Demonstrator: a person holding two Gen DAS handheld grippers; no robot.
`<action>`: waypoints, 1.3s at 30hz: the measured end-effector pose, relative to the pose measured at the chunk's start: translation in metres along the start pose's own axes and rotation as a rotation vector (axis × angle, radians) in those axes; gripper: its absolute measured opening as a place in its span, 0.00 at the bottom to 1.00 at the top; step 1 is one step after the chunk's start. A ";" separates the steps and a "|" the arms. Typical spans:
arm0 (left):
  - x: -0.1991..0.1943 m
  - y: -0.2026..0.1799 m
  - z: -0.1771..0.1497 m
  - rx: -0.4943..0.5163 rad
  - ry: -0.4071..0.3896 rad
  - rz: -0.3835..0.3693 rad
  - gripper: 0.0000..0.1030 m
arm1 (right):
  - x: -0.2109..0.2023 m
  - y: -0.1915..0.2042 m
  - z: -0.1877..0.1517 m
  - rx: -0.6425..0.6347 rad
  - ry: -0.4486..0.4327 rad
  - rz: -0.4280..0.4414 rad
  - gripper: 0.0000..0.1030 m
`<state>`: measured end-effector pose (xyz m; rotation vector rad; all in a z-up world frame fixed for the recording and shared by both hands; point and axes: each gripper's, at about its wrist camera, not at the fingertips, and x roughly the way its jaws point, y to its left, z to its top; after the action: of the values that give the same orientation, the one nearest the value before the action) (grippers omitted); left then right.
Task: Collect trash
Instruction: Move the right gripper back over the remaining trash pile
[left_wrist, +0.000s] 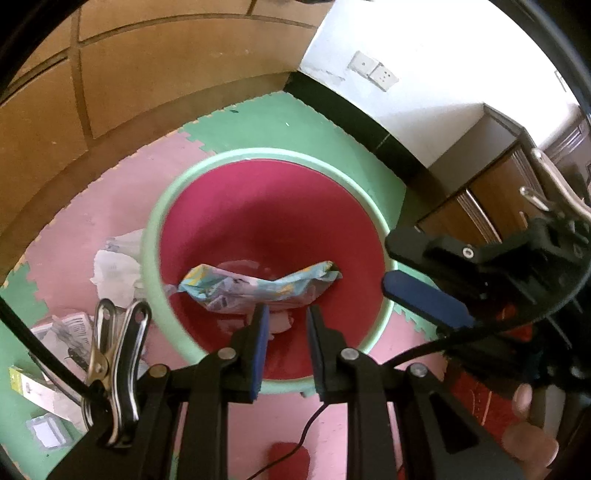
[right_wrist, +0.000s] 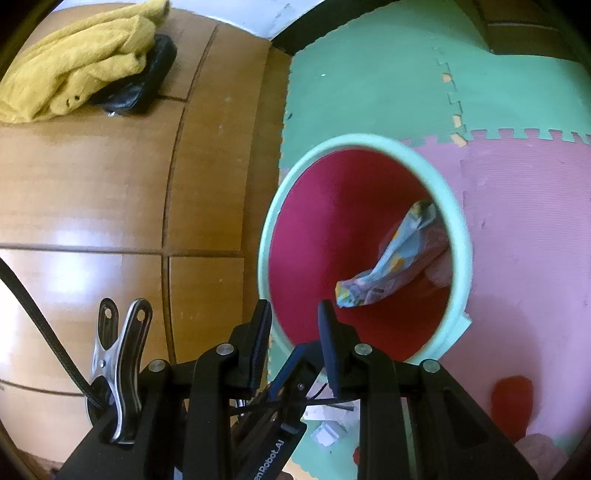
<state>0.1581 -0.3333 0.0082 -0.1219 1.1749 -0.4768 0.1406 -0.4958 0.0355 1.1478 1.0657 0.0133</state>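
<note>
Both grippers hang over the bin (left_wrist: 155, 236), a sensible spot to drop trash from. The left gripper (left_wrist: 284, 325) stands parted with nothing between its pads; just beyond its tips, down in the bin, lies the wrapper (left_wrist: 258, 288). The right gripper (right_wrist: 295, 317) is likewise parted and empty, the wrapper ahead and to the right of its jaws. The wrapper is crumpled, pale blue, with printed colours. More paper (left_wrist: 114, 269) lies on the mat (left_wrist: 74, 229), left of the left jaws, apparently still to collect.

Bin (left_wrist: 155, 236) mouth lay open ahead of left claw (left_wrist: 284, 325), only a crumpled wrapper (left_wrist: 258, 288) low inside. Right claw (left_wrist: 417, 284) crowded its right side; paper scraps (left_wrist: 114, 269) littered the floor left. Wooden cabinet (right_wrist: 110, 184) blocked right claw's (right_wrist: 293, 317) left.
</note>
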 end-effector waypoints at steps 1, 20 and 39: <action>-0.003 0.002 0.000 -0.003 -0.003 0.004 0.19 | 0.001 0.003 -0.002 -0.008 0.006 0.004 0.26; -0.058 0.041 -0.016 -0.035 -0.041 0.054 0.19 | 0.021 0.042 -0.052 -0.152 0.110 0.015 0.26; -0.137 0.107 -0.035 -0.111 -0.125 0.144 0.19 | 0.063 0.090 -0.116 -0.279 0.214 0.024 0.27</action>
<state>0.1170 -0.1751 0.0757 -0.1595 1.0787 -0.2730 0.1386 -0.3377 0.0592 0.9196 1.1969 0.3006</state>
